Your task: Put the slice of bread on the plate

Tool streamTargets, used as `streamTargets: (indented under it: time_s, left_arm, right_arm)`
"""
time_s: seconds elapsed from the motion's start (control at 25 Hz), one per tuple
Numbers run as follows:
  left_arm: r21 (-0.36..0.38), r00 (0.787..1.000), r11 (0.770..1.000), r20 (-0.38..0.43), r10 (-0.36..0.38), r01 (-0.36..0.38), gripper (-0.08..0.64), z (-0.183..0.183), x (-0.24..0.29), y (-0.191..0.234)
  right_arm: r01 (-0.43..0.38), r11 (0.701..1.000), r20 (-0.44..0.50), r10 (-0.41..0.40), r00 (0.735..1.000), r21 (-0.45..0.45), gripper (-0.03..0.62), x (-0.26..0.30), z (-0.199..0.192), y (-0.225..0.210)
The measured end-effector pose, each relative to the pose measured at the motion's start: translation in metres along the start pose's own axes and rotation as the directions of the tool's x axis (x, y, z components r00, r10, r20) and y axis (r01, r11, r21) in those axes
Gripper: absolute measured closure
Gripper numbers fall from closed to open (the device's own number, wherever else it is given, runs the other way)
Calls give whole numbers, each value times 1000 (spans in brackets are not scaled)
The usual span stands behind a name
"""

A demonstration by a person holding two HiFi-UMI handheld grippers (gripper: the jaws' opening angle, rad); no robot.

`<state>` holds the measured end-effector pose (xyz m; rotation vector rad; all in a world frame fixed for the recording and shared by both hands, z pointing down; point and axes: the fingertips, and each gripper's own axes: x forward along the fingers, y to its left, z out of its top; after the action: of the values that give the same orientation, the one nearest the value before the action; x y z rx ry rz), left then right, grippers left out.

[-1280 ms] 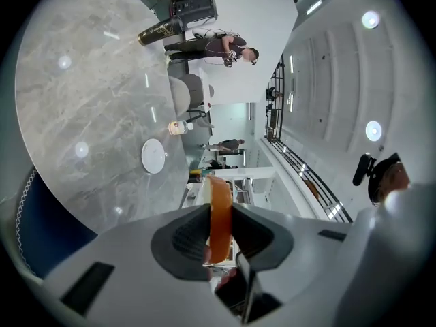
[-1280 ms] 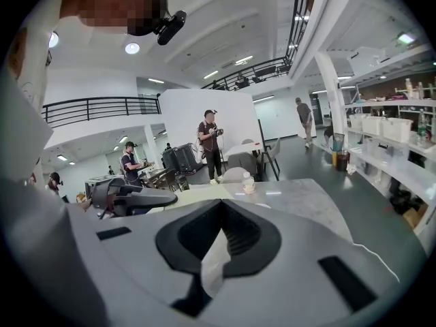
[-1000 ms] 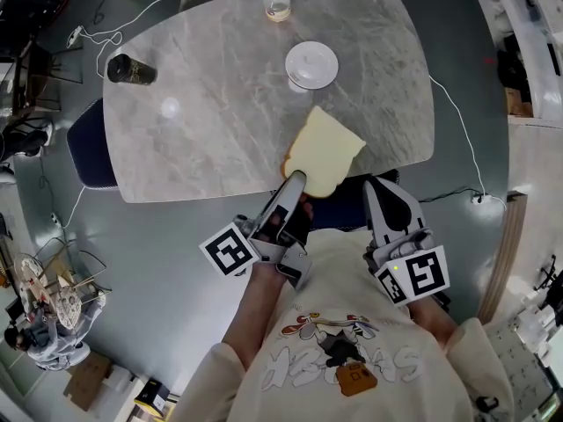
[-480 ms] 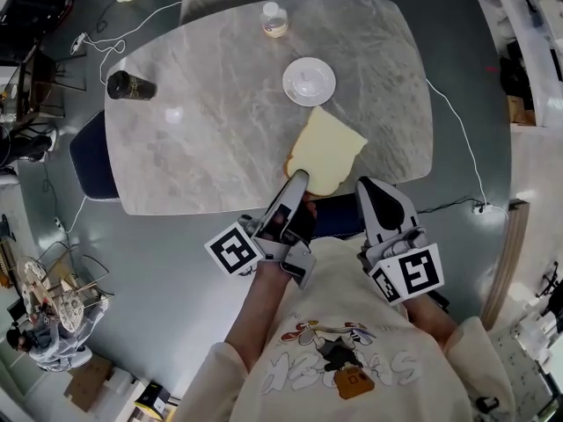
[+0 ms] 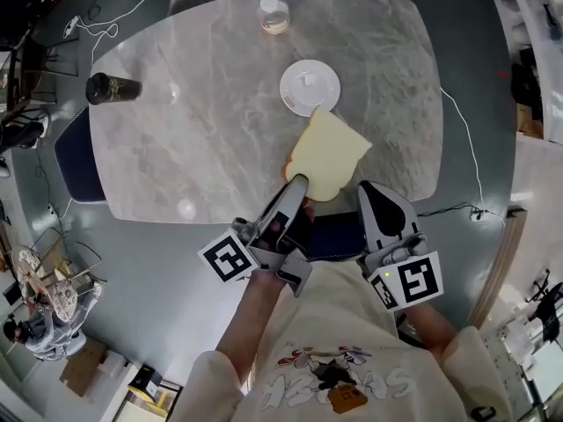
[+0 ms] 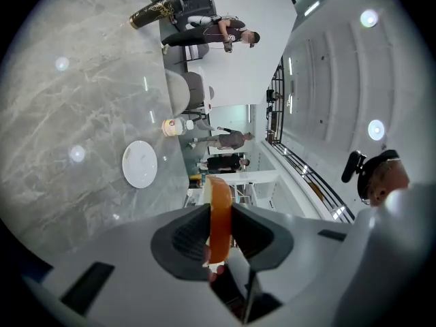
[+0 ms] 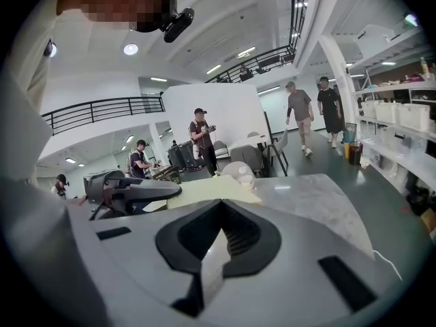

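Observation:
A pale slice of bread (image 5: 327,155) with a brown crust hangs flat over the near edge of the marble table (image 5: 211,130). My left gripper (image 5: 296,183) is shut on its near crust, and the left gripper view shows the bread (image 6: 219,213) edge-on between the pads. The slice's far corner reaches the rim of the small white plate (image 5: 310,86), which in the left gripper view (image 6: 140,163) lies ahead to the left. My right gripper (image 5: 371,192) stays beside the bread on the right, its jaws (image 7: 221,213) shut with nothing in them.
A small clear bottle (image 5: 274,13) stands at the table's far edge beyond the plate. A dark cup (image 5: 112,88) lies at the far left of the table. Dark chairs stand at the near edge (image 5: 339,233) and the left side (image 5: 75,156). People stand in the hall behind.
Both grippers and the bread have moved forward over the table, and the slice's far corner has closed the gap to the plate's rim. The grip has not changed.

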<state>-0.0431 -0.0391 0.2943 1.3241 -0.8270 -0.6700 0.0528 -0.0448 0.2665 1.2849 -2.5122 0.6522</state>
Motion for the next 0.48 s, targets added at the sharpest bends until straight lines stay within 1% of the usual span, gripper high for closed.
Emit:
streamTargets:
  time_s: [0.08, 0.2, 0.28, 0.48]
  left_arm:
    - [3, 1000, 1000, 7, 0, 0, 462, 10, 9, 10]
    - [-25, 999, 1000, 32, 6, -5, 462, 27, 26, 29]
    - [-38, 999, 999, 46, 10, -8, 462, 32, 30, 37]
    - [-28, 998, 1000, 66, 2, 0, 462, 45, 39, 50]
  right_arm:
    - [-5, 1000, -14, 5, 1000, -12, 588, 19, -4, -10]
    - [-16, 999, -26, 15, 1000, -39, 588, 47, -7, -26]
    - [-22, 999, -35, 21, 999, -41, 588, 56, -9, -32]
    - [-45, 998, -54, 42, 998, -51, 588, 80, -15, -41]
